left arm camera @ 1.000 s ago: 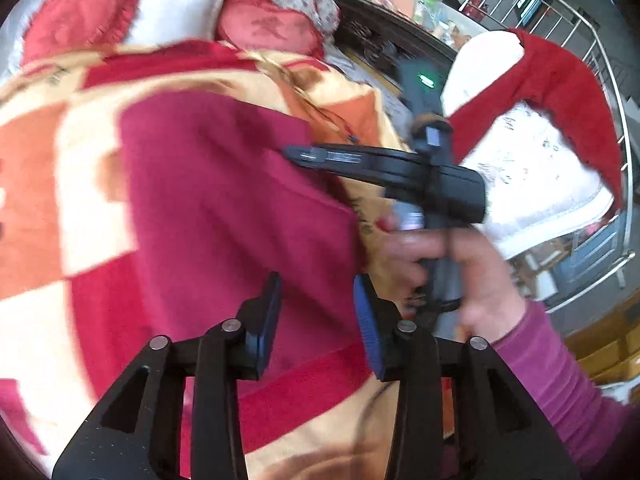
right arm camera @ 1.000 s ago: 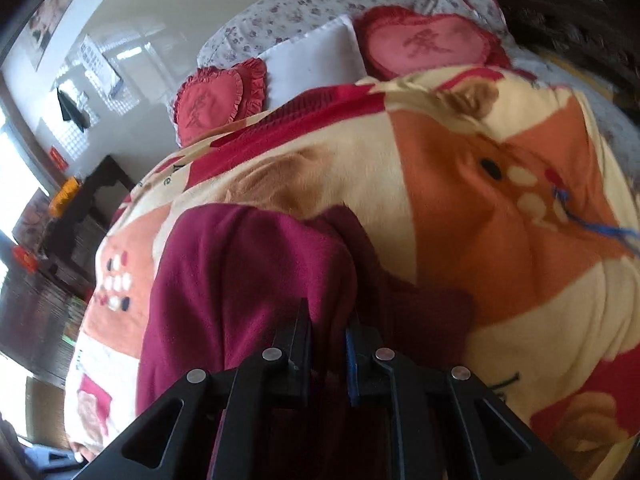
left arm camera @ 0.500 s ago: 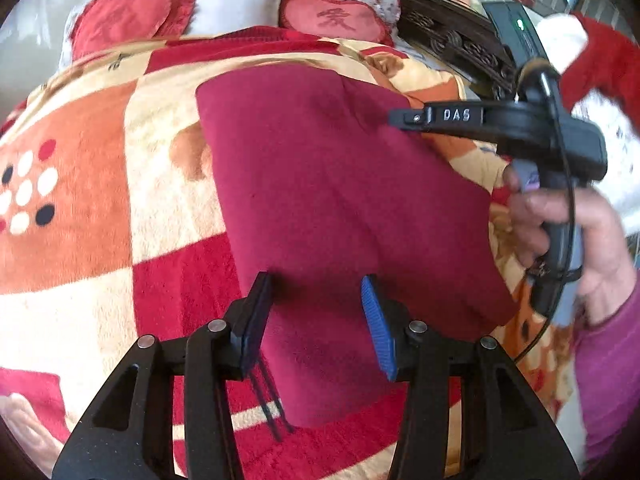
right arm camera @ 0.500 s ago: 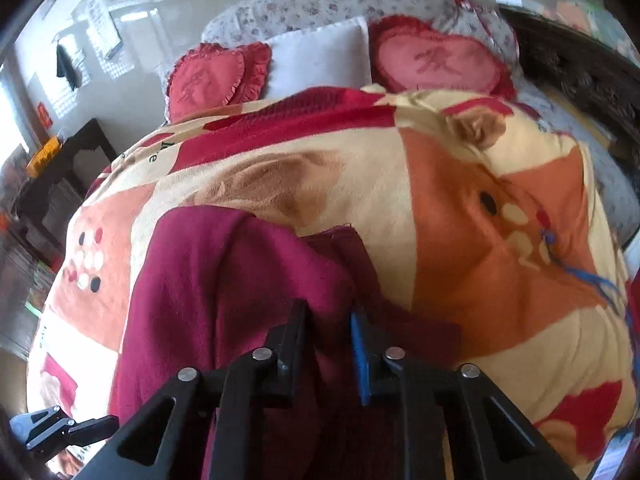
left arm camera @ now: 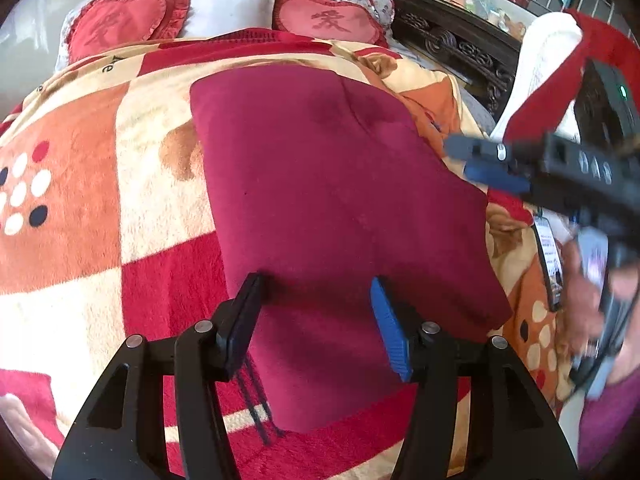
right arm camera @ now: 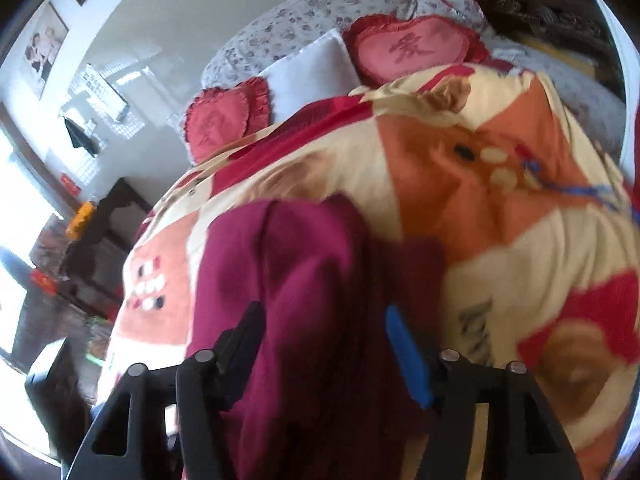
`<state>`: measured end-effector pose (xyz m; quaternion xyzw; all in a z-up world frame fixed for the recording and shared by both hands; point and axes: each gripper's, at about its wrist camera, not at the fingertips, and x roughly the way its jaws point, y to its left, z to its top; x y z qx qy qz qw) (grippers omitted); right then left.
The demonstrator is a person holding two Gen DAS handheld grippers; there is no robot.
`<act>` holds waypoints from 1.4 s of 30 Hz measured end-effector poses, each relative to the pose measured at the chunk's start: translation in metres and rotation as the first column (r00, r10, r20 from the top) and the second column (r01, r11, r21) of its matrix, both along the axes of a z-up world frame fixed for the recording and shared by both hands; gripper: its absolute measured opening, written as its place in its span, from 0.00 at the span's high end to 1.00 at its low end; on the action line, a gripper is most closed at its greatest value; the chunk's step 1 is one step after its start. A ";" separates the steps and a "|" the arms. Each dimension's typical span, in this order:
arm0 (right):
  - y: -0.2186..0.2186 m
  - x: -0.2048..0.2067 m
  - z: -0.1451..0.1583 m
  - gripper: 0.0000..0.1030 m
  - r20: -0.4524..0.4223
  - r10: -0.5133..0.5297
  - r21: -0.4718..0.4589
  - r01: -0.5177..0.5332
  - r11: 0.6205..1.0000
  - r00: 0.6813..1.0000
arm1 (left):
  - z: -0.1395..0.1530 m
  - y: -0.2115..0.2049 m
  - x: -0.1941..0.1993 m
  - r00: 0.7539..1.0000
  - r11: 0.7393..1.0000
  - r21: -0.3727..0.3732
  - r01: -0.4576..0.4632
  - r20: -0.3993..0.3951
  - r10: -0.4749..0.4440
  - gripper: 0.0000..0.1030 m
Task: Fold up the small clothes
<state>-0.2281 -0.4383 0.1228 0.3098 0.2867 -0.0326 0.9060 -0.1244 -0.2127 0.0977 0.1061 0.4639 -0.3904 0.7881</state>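
Observation:
A dark red garment (left arm camera: 340, 200) lies folded flat on the patterned blanket (left arm camera: 80, 220). My left gripper (left arm camera: 316, 320) hovers over the garment's near end. Its jaws are opening, and the pads stand apart without pressing the cloth. In the left wrist view my right gripper (left arm camera: 476, 160) is off the garment's right edge, held by a hand (left arm camera: 592, 280). In the right wrist view the same garment (right arm camera: 300, 280) bulges up between and beneath the right gripper (right arm camera: 324, 340). Those jaws are opening too, with the pads clear of the cloth.
Two red heart-shaped pillows (left arm camera: 116, 28) (left arm camera: 328, 20) and a white pillow (left arm camera: 232, 4) sit at the head of the bed. Dark carved wood furniture (left arm camera: 452, 44) runs along the right side. A white and red garment (left arm camera: 552, 60) hangs by a metal railing.
The right gripper, shut on a fold of the garment before, has opened and drawn back to the right. The left gripper's jaws have widened and it has come down over the flattened garment.

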 end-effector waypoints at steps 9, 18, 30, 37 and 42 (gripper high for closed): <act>0.023 -0.006 -0.006 0.86 -0.057 -0.039 -0.164 0.029 0.986 0.998 | 0.018 0.024 -0.006 0.999 0.999 -0.016 -0.035 0.017 0.035 0.47; 0.011 -0.038 -0.013 0.57 0.012 -0.038 -0.026 0.038 0.999 0.999 | -0.010 0.023 0.003 0.997 0.997 0.024 -0.076 -0.030 0.076 0.47; 0.058 -0.051 -0.030 0.93 -0.048 0.035 -0.162 -0.043 0.986 0.998 | -0.005 0.016 -0.010 0.998 0.997 0.034 -0.066 0.012 0.065 0.47; 0.054 -0.052 -0.056 0.94 -0.149 -0.015 -0.177 -0.012 0.984 0.989 | -0.010 0.017 -0.010 0.997 0.997 0.035 -0.071 -0.007 0.072 0.47; 0.045 -0.064 -0.040 0.83 -0.092 -0.028 -0.124 0.017 0.992 0.995 | -0.005 0.019 -0.010 0.997 0.997 0.032 -0.077 0.020 0.076 0.47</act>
